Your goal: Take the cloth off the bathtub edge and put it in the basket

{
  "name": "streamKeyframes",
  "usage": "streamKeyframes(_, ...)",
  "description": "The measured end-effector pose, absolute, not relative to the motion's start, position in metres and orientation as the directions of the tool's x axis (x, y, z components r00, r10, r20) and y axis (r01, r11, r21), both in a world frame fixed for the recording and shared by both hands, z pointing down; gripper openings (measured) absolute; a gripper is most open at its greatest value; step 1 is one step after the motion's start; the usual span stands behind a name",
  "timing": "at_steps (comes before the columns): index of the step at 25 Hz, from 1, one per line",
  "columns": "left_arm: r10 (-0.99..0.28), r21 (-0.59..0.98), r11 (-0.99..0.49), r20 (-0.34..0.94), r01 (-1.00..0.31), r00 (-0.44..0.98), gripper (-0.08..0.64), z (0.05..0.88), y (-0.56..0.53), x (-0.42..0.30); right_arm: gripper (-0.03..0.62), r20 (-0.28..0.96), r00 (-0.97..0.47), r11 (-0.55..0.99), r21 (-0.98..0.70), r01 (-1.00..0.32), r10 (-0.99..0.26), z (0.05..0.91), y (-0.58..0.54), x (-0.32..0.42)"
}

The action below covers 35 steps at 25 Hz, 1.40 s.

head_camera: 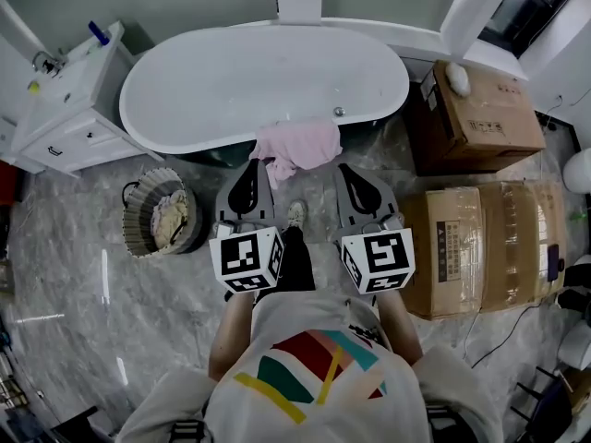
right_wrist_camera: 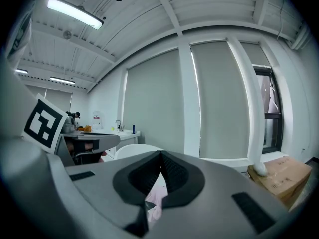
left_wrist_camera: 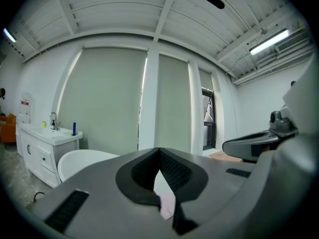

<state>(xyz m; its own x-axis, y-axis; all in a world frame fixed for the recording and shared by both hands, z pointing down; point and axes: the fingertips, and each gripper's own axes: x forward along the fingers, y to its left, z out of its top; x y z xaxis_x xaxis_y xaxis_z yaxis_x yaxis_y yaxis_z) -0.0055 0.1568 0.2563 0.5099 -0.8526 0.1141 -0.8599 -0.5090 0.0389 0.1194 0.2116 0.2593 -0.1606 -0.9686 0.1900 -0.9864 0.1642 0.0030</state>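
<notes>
Both pairs of jaws are pressed together, pinching nothing. Your left gripper (head_camera: 251,166) and right gripper (head_camera: 346,169) sit side by side, pointing at the tub. Just past their tips, the pink cloth (head_camera: 297,146) hangs over the near edge of the white bathtub (head_camera: 231,81), between the two grippers. The woven basket (head_camera: 138,218) stands on the marbled floor (head_camera: 92,321) to the left, well apart from the cloth and near the white vanity (head_camera: 74,109).

No text legible. Upper cardboard box (head_camera: 480,118), right of the bathtub (head_camera: 231,86): dark printed lines on top, too small to read. Lower cardboard box (head_camera: 485,247), farther from the bathtub: printed block, likewise unreadable.
</notes>
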Motion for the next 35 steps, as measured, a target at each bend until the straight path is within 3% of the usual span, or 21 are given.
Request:
streamKeyframes(10,-0.843,0.127,-0.504,0.144,-0.854,0.519,0.017,0.249,0.016,0.02,0.011,0.244,-0.15,0.158,0.013,-0.987,-0.958,0.257,0.078,0.139)
streamKeyframes(22,-0.827,0.12,-0.531,0.144,-0.839,0.544,0.017,0.245,-0.151,0.042,0.011,0.227,-0.117,0.119,-0.008,-0.993,-0.967,0.245,-0.087,0.165)
streamKeyframes(35,-0.876,0.128,-0.447,0.137,-0.885,0.462,0.017,0.25,-0.198,0.032,0.011,0.238,-0.134,0.135,-0.013,-0.991,-0.962,0.252,-0.137,0.181)
